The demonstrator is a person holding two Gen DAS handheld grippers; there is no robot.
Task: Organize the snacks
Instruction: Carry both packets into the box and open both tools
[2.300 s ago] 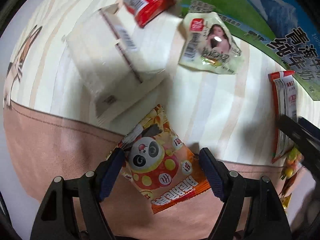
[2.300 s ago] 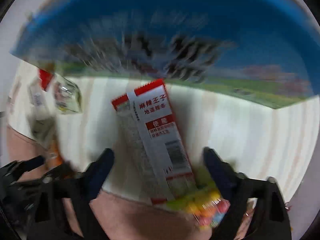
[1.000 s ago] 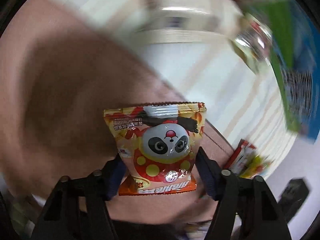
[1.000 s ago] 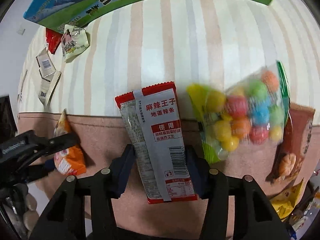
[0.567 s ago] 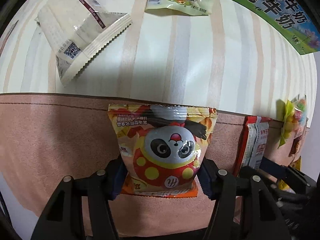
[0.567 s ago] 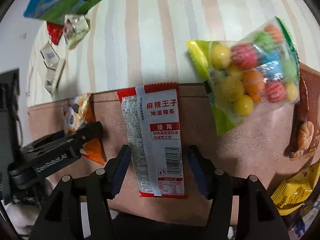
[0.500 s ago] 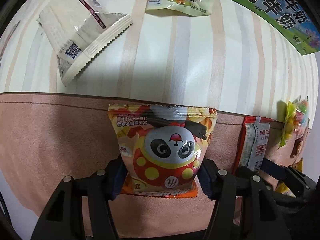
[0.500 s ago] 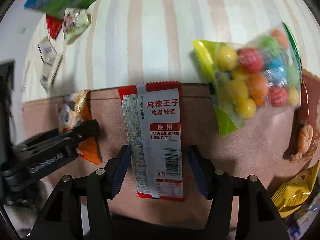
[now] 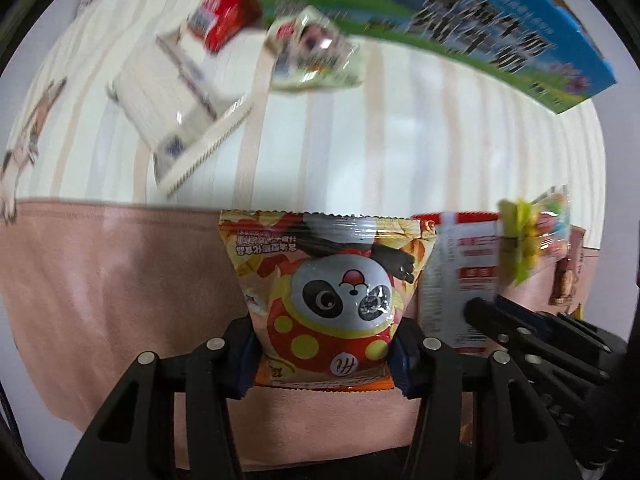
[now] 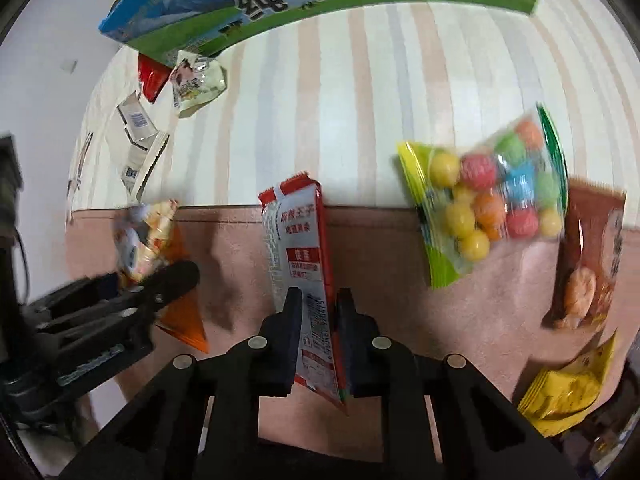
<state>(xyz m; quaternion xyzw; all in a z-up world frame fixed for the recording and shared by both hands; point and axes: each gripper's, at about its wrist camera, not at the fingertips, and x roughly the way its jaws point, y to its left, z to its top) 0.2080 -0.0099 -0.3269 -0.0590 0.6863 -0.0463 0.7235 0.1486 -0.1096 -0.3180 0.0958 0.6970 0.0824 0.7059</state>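
Left fingers (image 9: 244, 354) pinching panda packet (image 9: 326, 300), right fingers (image 10: 294, 344) squeezing red strip packet (image 10: 304, 276)

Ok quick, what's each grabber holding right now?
Left gripper: closed on the panda snack bag.
Right gripper: closed on the red and white spicy strip packet.

Black plastic grippers: silver screws, blue-padded left gripper (image 9: 324, 354).

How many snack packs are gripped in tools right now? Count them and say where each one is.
2. The panda bag is clamped in the left tool. The red-and-white pack is pinched in the right tool.
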